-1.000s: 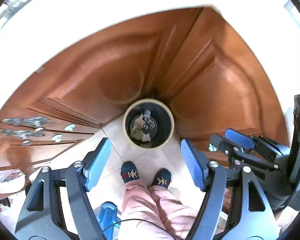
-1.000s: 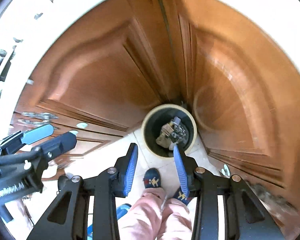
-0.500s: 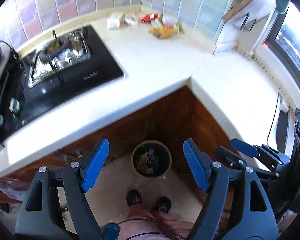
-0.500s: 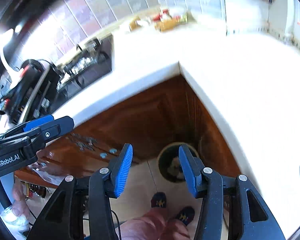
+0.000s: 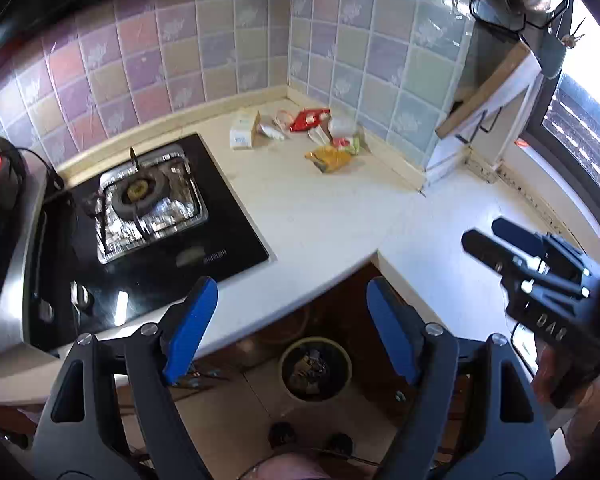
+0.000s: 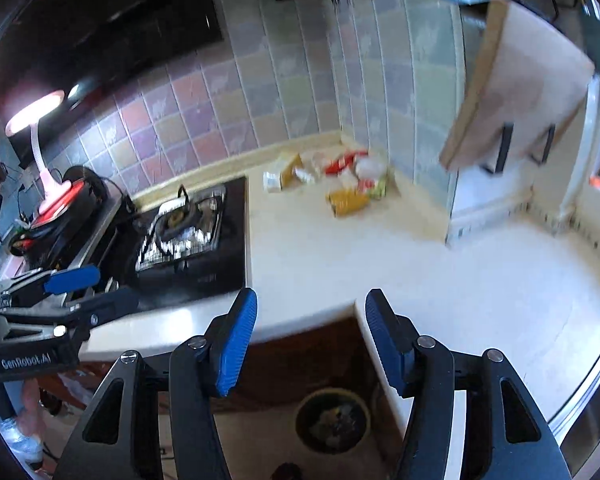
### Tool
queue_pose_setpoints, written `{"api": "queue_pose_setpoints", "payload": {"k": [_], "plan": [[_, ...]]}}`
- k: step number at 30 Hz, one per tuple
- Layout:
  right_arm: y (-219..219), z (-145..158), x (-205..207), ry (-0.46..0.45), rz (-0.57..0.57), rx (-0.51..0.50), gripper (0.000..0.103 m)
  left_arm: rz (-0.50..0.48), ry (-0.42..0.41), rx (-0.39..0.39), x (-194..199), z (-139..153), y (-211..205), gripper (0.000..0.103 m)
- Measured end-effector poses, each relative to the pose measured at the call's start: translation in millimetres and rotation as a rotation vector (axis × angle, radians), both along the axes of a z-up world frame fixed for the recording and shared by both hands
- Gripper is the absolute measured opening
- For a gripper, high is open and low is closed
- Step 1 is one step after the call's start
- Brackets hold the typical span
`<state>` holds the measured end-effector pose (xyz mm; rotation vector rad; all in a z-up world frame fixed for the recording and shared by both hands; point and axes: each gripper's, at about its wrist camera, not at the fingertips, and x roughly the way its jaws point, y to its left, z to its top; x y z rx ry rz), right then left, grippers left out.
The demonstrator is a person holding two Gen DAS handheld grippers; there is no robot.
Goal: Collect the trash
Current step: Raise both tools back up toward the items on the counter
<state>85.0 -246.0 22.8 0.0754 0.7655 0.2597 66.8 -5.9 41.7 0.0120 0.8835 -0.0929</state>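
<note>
A big white counter point(image 5: 332, 216) fills the middle of both views. A black stove point(image 5: 148, 224) sits at the left on it. Low in the frame, on the floor under the counter corner, stands a round bin point(image 5: 315, 368) with trash inside. More trash point(image 5: 300, 132), a small pile of wrappers, lies in the far corner of the counter, above the middle. The left claw point(image 5: 290, 336) is wide, with nothing in it. The right claw point(image 6: 310, 344) has just been opening, and it is empty too.
</note>
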Motion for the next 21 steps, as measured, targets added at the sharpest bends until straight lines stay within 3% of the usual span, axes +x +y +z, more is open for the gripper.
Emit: {"api": "queue_pose_setpoints", "payload": {"k": [5, 10, 14, 21], "plan": [[2, 44, 50, -0.089, -0.012, -0.012, 0.069, 0.015, -0.045, 0.014, 34, 34, 14, 0.075], [9, 55, 118, -0.075, -0.013, -0.03, 0.07, 0.009, -0.049, 0.022, 86, 44, 28, 0.075], [20, 37, 182, -0.034, -0.025, -0.056, 0.07, -0.007, -0.035, 0.024, 141, 35, 40, 0.075], [49, -24, 307, 0.074, -0.01, -0.111, 0.07, -0.109, 0.042, 0.013, 271, -2, 57, 0.075]]}}
